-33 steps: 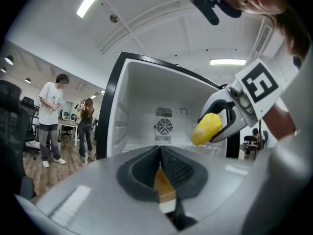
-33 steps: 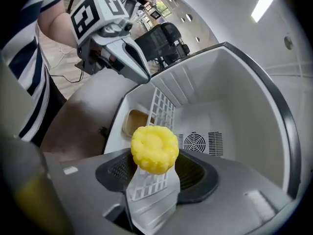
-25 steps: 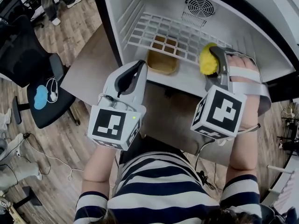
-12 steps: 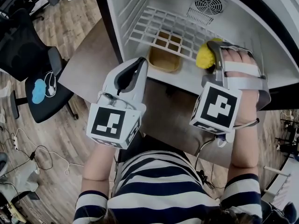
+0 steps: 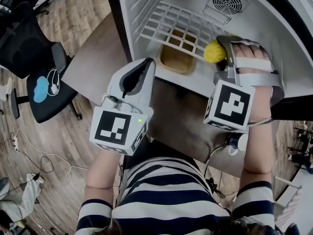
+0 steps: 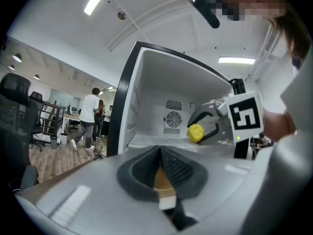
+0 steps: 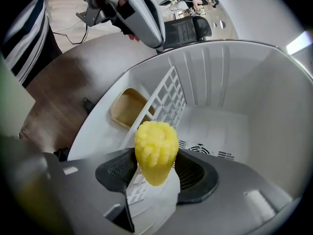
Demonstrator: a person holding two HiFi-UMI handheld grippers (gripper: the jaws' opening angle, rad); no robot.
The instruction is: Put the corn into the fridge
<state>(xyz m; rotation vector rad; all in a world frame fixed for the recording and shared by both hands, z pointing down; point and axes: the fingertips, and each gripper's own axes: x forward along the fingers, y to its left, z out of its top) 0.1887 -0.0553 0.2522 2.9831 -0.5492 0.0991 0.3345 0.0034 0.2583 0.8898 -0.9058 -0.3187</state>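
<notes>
The yellow corn (image 5: 214,51) is a short cob piece, and my right gripper (image 5: 221,45) is shut on it inside the open white fridge (image 5: 274,43). In the right gripper view the corn (image 7: 155,148) stands between the dark pads (image 7: 191,173), above the right front part of the white wire shelf (image 7: 168,99). My left gripper (image 5: 138,75) is shut and empty, held level just outside the fridge's front edge. From the left gripper view the corn (image 6: 195,132) shows in the other gripper, in front of the fan vent (image 6: 173,119).
A tan tray (image 5: 177,58) lies on the fridge floor under the wire shelf (image 5: 166,26). The fridge stands on a wooden table (image 5: 93,67). A black office chair (image 5: 29,48) is at the left. People (image 6: 89,116) stand far off in the room.
My right gripper has carried the corn a little deeper into the fridge and lower, rolling slightly. The left gripper has stayed where it was.
</notes>
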